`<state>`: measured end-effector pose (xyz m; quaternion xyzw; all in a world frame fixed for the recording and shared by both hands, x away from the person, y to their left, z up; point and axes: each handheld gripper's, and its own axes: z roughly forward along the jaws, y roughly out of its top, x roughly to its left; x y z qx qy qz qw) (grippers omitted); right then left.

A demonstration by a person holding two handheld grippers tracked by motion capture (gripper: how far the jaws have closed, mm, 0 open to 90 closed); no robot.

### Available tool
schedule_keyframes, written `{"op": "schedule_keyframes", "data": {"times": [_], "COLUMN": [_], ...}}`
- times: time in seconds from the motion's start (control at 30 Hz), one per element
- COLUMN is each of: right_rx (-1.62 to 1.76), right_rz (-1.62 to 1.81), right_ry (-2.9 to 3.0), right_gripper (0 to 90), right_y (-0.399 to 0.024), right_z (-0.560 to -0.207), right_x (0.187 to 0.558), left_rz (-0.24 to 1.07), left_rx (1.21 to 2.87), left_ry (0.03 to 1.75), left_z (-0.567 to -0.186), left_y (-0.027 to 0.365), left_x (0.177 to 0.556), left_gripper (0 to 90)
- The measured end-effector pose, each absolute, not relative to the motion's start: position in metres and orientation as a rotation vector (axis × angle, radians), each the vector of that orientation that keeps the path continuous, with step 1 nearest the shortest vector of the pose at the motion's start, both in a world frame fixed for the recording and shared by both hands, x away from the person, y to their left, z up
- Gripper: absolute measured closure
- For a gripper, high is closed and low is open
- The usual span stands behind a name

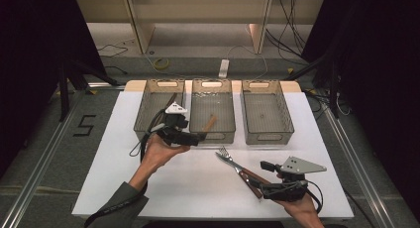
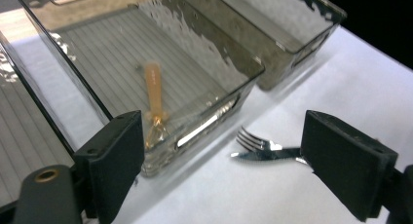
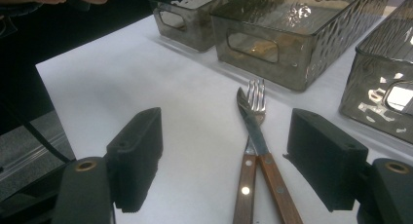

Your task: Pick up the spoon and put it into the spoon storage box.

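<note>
lying crossed at the surface (image 1: 163, 188) near edge, fork (image 1: 227, 156) and knife (image 1: 236, 167) are flanked by the right gripper (image 1: 267, 165), fingers spread, empty; left gripper (image 1: 198, 137), fingers wide, empty, is held at the middle bin (image 1: 213, 135) front rim, 10 o'clock.

Three clear ribbed plastic bins stand in a row on the white table (image 1: 148, 183). Taking the middle bin (image 1: 212, 109) as landmark: a wooden-handled utensil (image 1: 210, 122) lies inside it, one bin (image 1: 159, 105) stands just left, another (image 1: 266, 113) just right. A wooden-handled steel fork (image 1: 233, 161) and knife (image 1: 236, 166) lie together on the table before it, toward the right.
</note>
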<state>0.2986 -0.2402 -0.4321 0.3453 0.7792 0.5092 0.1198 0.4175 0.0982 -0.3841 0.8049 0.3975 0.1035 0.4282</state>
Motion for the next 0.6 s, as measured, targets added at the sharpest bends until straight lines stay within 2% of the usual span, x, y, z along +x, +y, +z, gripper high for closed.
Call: {"op": "schedule_keyframes", "data": {"times": [0.6], "right_rx": [1.007], "right_rz": [1.461], "right_ry": [2.290], "right_gripper": [29.7], "right_y": [-0.239], "right_z": [-0.433], "right_x": [0.299], "left_rz": [0.267], "left_rx": [1.977], "left_ry": [0.951], "left_z": [-0.397], "left_y": [0.120], "left_x": [0.386], "left_gripper": [15.5]}}
